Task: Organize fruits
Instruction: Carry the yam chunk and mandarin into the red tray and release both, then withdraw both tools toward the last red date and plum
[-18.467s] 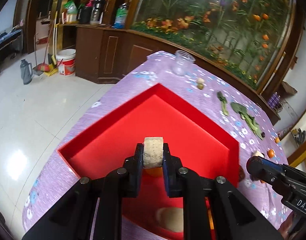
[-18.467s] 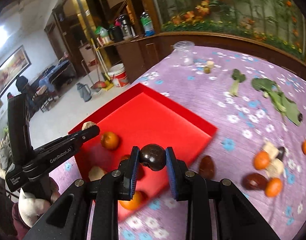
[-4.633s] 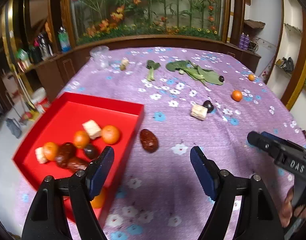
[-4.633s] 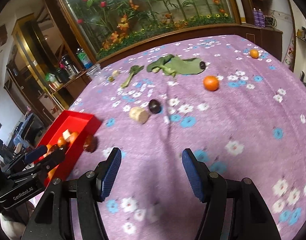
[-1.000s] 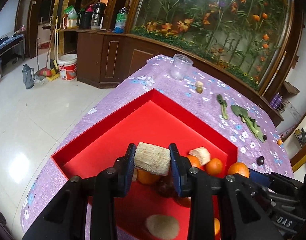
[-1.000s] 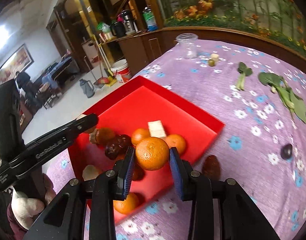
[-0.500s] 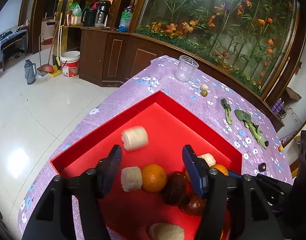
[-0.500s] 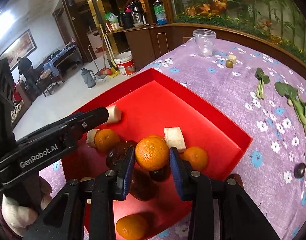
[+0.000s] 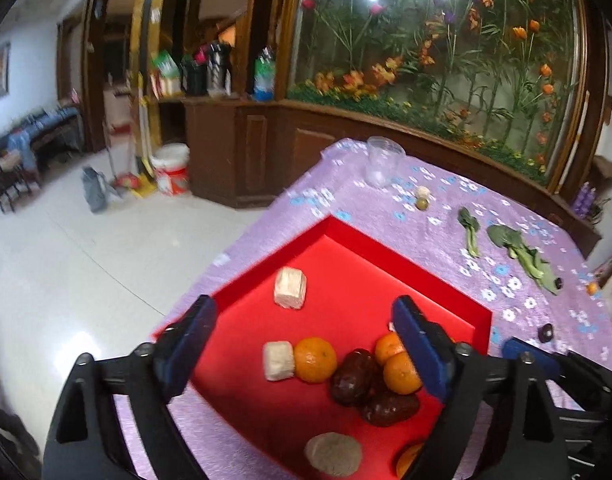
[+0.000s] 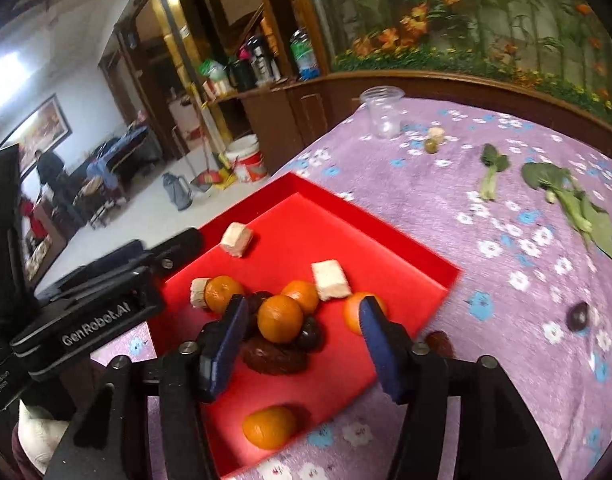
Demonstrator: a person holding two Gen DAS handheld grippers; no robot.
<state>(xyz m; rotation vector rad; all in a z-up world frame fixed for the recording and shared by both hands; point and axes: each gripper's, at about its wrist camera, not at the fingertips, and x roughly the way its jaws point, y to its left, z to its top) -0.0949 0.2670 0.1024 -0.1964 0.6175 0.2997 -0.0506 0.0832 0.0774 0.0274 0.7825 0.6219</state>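
Both loads have just dropped: the left gripper (image 9: 301,336), jaws just opened wide and empty, leaves its pale chunk (image 9: 290,288) far in the red tray (image 10: 390,236); the right gripper (image 10: 301,344), jaws opening, leaves its orange (image 10: 279,319) on the pile. One dark fruit (image 10: 578,315) remains right on the surface (image 10: 506,320).

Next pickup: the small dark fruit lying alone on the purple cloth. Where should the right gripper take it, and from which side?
Grip the dark fruit across its rounded middle, coming straight down from above. It sits alone on the tablecloth, leaving both sides free for the fingers.
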